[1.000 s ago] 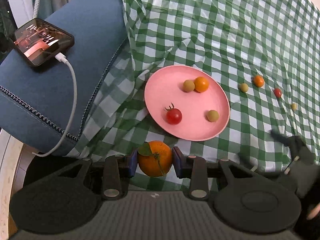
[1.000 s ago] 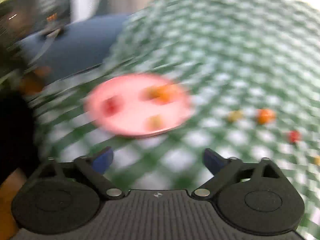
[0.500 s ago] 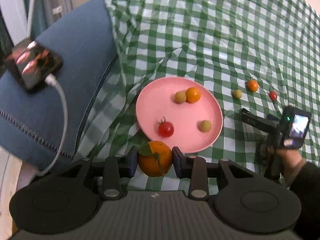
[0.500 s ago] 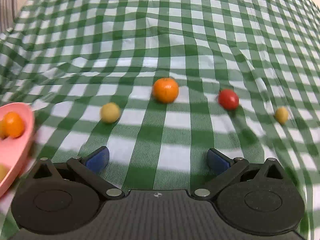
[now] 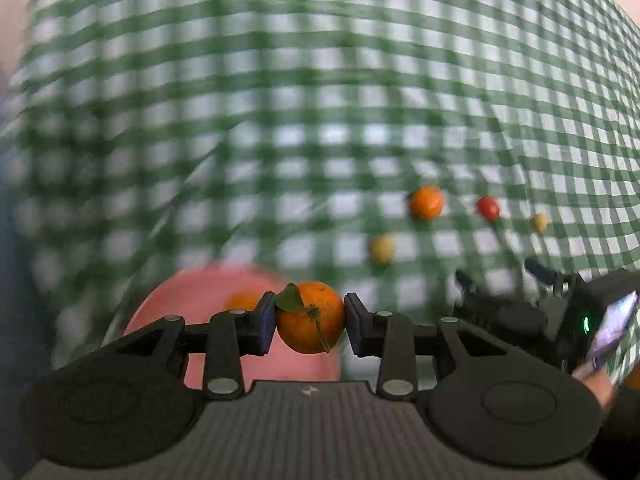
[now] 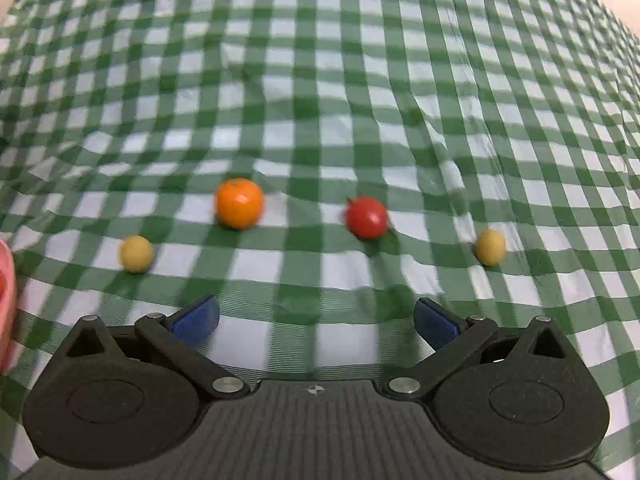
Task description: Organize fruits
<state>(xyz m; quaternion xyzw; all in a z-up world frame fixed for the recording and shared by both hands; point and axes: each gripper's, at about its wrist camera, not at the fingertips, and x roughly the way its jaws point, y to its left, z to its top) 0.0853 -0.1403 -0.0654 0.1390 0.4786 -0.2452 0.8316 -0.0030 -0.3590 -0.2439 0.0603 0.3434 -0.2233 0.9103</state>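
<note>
Four small fruits lie loose on the checked cloth (image 6: 320, 80): yellow fruit (image 6: 137, 254), small orange (image 6: 239, 203), red tomato (image 6: 367, 217), second yellow fruit (image 6: 489, 247). I have my left gripper (image 5: 310, 317) clamped on the leafy mandarin (image 5: 310, 317) above the pink plate's (image 5: 192, 300) right edge. My right gripper (image 6: 316, 314) is spread wide and empty. Releasing near that rim could send the mandarin rolling off; wrinkled cloth could deflect a pick.

The pink plate (image 5: 208, 300) is blurry and partly hidden behind the left gripper (image 5: 310, 320). The right wrist view cuts the plate off at its left edge. The checked cloth (image 5: 240, 120) is smeared.
</note>
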